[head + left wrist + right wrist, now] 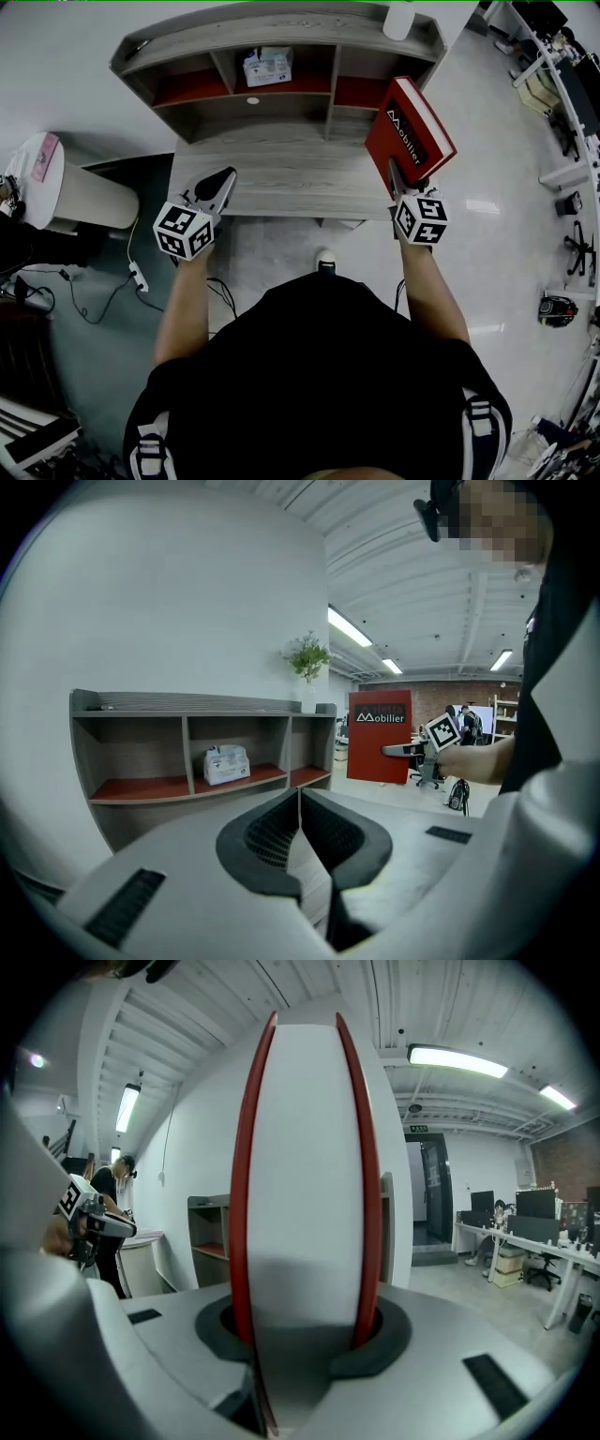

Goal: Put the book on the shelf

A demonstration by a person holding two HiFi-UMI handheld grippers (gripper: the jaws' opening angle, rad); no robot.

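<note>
Grey wooden shelf [281, 33] with red inner boards stands at the far side of a desk board [281, 173] in a bright office with a pale floor. Both bare forearms reach forward from the person's body, well apart from each other. The left gripper [221, 182] hangs over the near left part of the desk board and points to the shelf; its jaws are pressed together with nothing between them. The right gripper [397, 180] is raised at the right side, and its jaws stand wide and are clamped on the lower edge of the red book [410, 129]. The book is in the air before the shelf's right end, tilted a little to the right, not yet on any board.

Only the left gripper view shows the book from the side, upright and right of the shelf, apart from it, and a green plant [307, 656] on the shelf top. The right gripper view shows the white page edge between the two red covers. A white packet [267, 66] lies in the middle compartment
</note>
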